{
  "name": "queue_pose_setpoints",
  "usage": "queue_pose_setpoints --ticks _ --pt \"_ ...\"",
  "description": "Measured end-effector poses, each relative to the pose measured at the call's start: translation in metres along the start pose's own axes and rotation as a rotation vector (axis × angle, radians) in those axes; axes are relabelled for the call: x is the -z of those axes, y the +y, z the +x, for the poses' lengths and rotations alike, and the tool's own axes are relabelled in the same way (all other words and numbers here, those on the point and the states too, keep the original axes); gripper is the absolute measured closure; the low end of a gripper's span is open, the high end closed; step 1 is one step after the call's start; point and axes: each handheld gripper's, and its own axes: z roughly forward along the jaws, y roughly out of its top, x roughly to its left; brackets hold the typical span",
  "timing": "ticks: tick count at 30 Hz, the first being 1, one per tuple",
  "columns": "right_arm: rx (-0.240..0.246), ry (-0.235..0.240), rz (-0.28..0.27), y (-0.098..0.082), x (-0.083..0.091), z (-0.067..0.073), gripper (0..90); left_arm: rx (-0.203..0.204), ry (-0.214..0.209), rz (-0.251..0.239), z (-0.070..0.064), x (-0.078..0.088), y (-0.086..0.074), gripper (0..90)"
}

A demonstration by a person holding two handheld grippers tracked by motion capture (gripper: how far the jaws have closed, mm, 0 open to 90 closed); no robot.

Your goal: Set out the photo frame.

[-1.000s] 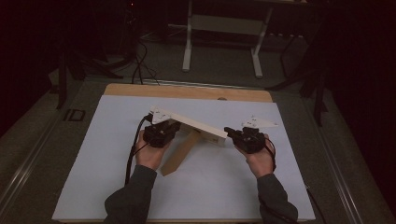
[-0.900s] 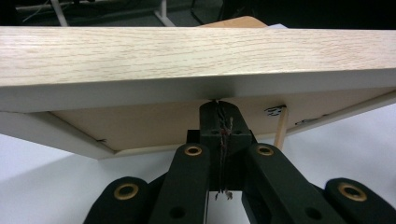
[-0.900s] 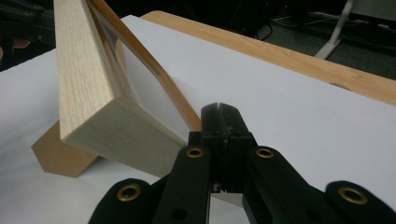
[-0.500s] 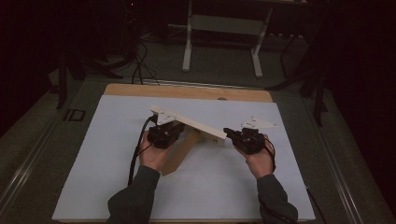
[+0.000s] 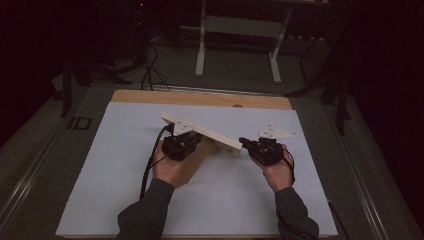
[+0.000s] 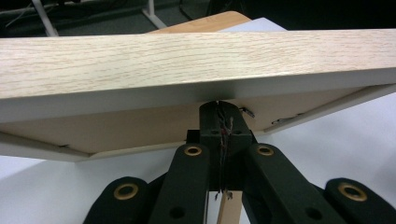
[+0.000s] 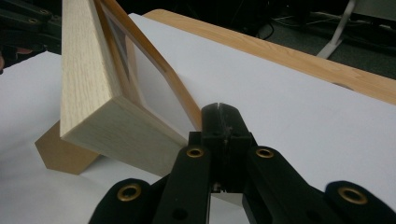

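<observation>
The light oak-wood picture frame (image 5: 205, 131) stands tilted on the white worktop (image 5: 100, 165), propped by its tan easel stand (image 5: 192, 162), spanning between the two hand-held grippers. The left hand-held gripper (image 6: 219, 105) sits with jaws closed just under the frame's back edge; the right hand-held gripper (image 7: 219, 108) is likewise closed, its tip against the frame's near corner, though I cannot tell whether either pinches anything. The risk, as I judge it: neither truly clamps the frame, so an uneven push could fold the stand and drop it flat.
</observation>
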Motion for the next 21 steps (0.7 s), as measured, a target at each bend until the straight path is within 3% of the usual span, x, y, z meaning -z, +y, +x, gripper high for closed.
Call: queue_pose_setpoints --ticks 21 --pt "0.005 0.014 -0.006 -0.001 0.000 0.005 90.0 -0.029 -0.016 0.019 -0.013 -0.008 0.001 89.8"
